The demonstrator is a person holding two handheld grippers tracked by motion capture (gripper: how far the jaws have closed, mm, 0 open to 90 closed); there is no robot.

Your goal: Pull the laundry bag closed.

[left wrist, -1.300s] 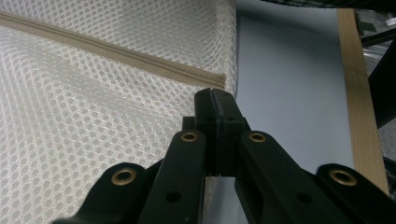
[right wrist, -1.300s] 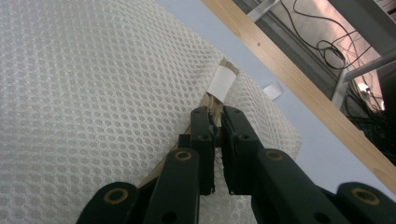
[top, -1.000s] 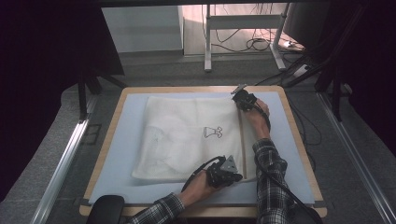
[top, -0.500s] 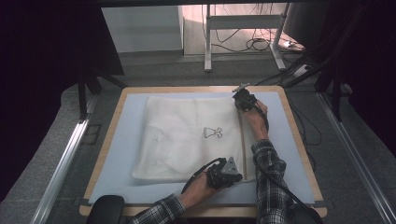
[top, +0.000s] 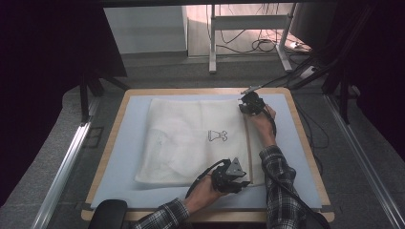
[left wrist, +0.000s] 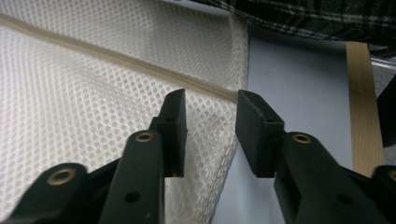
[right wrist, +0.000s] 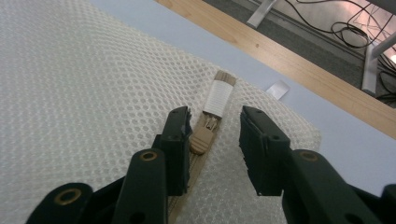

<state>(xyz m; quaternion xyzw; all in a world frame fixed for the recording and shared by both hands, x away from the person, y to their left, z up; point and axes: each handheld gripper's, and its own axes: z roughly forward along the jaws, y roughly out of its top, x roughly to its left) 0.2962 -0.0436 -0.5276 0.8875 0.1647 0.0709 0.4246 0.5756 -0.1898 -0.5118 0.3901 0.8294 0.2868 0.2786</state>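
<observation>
the table [top: 119,143] with its pale blue mat carries the white mesh laundry bag [top: 191,138], which lies flat and spread across the middle, its zipper [top: 248,143] running along the right-hand edge between your two hands. the zipper looks drawn shut along its whole length, though the high view is too coarse to be sure, so the closing seems done and what is left is to let go and pull back. your right arm reaches far up the mat, with the right gripper [right wrist: 214,140] at the far end of the zipper, its jaws just opened and standing apart on either side of the tan zipper pull [right wrist: 201,137], no longer pinching it. your left gripper [left wrist: 209,135] sits at the near corner, jaws likewise just opened, astride the mesh edge without pressing it.
</observation>
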